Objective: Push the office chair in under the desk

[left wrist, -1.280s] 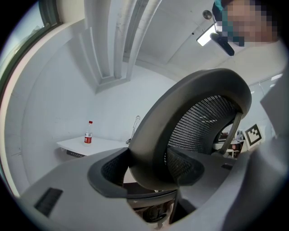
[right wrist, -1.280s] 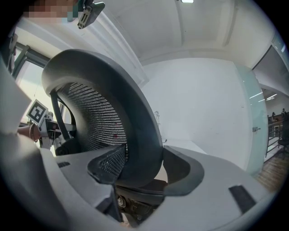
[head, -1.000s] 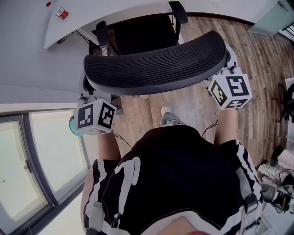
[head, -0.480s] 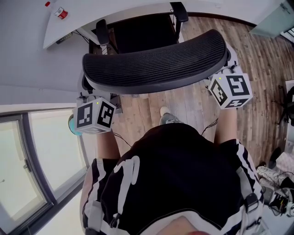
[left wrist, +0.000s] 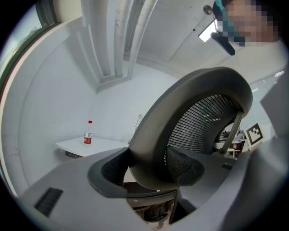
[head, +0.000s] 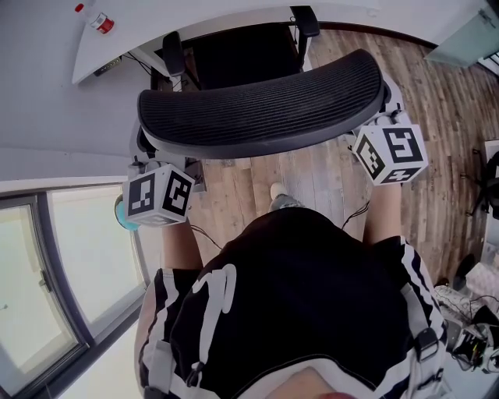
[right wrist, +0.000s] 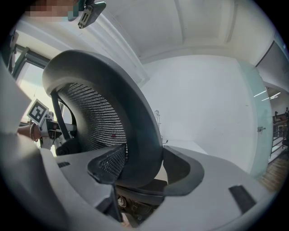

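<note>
One office chair (head: 261,105) stands on a floor (head: 327,179) of wood planks, facing one white, smooth-topped desk (head: 156,35). Its black seat (head: 242,54) lies just beside the desk's near edge. We count one backrest (left wrist: 198,122), a broad curved panel of ribbed black mesh set in a smooth grey rim, and two padded black armrests, one at the seat's left (head: 173,54) and one at its right (head: 304,19). There are two hand-held grippers. The left gripper (left wrist: 153,173) is clenched on the backrest's left rim, with a dark scooped pad on either side of it. The right gripper (right wrist: 142,169) grasps the right rim in the same way. Each carries one white cube with black square markers, two in all (head: 160,196) (head: 390,154). One small clear bottle (head: 101,21) with a red cap and a red label rests on the desk.
</note>
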`<state>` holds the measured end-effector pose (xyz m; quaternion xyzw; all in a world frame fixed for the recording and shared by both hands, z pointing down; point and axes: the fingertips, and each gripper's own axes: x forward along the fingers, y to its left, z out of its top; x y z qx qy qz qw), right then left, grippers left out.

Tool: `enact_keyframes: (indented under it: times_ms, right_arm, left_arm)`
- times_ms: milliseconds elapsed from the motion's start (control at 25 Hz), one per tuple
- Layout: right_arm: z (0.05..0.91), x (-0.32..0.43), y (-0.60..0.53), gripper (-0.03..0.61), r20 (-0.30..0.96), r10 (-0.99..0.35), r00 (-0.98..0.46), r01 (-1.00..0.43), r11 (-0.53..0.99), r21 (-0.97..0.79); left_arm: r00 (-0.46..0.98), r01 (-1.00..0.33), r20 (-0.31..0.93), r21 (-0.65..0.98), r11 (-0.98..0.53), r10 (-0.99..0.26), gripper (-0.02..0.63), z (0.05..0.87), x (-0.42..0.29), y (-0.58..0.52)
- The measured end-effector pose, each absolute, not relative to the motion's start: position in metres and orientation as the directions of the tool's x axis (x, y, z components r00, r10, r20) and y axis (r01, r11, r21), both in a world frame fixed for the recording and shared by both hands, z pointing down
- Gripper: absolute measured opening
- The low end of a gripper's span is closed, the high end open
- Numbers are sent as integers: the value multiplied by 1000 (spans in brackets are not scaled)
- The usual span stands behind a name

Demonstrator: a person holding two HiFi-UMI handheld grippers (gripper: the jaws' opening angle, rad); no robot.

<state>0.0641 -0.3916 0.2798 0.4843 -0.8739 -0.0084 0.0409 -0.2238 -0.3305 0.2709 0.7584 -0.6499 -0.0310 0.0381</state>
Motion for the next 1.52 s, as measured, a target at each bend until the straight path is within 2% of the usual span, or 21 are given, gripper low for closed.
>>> enact_keyframes:
  times_ms: [1520]
  right_arm:
    - [281,68,-437,253,44,-828,-558,-826,560,58]
  left_arm:
    - [105,-990,-5,94,-105,-994,265,272,-218,-369]
